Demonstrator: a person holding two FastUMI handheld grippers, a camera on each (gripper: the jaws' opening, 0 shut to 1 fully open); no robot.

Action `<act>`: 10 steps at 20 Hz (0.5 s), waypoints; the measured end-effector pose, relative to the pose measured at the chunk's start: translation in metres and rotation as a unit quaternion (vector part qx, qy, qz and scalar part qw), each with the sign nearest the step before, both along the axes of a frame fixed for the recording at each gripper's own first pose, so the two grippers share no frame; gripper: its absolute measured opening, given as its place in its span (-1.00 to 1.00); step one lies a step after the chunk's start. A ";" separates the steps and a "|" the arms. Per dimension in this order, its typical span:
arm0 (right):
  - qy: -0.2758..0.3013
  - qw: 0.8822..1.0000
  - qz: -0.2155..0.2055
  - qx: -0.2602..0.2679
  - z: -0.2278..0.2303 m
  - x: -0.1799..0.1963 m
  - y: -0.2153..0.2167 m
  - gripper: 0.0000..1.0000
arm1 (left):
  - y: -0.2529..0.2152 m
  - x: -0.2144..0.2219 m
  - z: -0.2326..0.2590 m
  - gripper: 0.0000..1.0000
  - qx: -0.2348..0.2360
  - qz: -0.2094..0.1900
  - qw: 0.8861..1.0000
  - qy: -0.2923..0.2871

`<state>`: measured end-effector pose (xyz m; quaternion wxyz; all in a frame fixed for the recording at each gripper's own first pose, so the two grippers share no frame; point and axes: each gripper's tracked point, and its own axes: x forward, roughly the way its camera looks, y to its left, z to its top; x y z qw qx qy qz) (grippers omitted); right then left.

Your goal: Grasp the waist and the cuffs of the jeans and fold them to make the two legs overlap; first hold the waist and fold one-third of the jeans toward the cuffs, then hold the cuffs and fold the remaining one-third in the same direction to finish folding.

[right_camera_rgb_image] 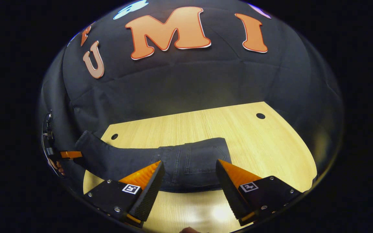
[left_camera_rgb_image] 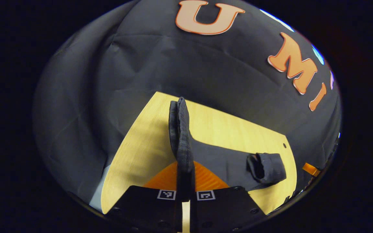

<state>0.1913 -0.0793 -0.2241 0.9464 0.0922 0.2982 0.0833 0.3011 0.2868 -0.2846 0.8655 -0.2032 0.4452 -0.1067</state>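
The jeans (right_camera_rgb_image: 186, 165) lay on the wooden table (right_camera_rgb_image: 270, 145), stretched sideways, with the waist part in front of the right gripper (right_camera_rgb_image: 189, 181) and the legs running off toward the left edge of the right gripper view. The legs seemed already laid one over the other, though I could not tell this for sure.

The left gripper (left_camera_rgb_image: 182, 161) had its fingers closed together on a thick fold of dark denim, which stood up between them; this looked like the cuff end, held a little above the table. Farther along, in the left gripper view, the waist end (left_camera_rgb_image: 265, 168) lay rolled open on the wood.

The right gripper was wide open and held nothing. Its fingers stood on both sides of the waist part, just above the cloth, probably in order to come down and pinch the waistband for the first fold toward the cuffs.

The table had two small round holes (right_camera_rgb_image: 260, 115) near its back edge, well apart from the jeans. The black cloth wall hung close behind. Nothing stood in the way of the fold.
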 end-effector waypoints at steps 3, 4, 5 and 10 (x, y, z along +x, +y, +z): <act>-0.029 1.000 0.007 -0.009 0.012 0.005 -0.011 0.93 | 0.004 -0.009 0.020 -0.82 -0.008 -0.005 1.000 -0.018; -0.038 0.999 0.011 -0.009 0.016 0.006 -0.013 0.94 | 0.005 -0.011 0.028 -0.82 -0.011 -0.005 1.000 -0.024; -0.045 0.999 0.013 -0.012 0.018 0.007 -0.017 0.94 | 0.006 -0.015 0.037 -0.82 -0.016 -0.011 0.999 -0.031; -0.064 0.997 0.021 -0.025 0.020 0.008 -0.041 0.94 | -0.056 -0.018 0.090 -0.82 -0.032 -0.037 0.996 -0.068</act>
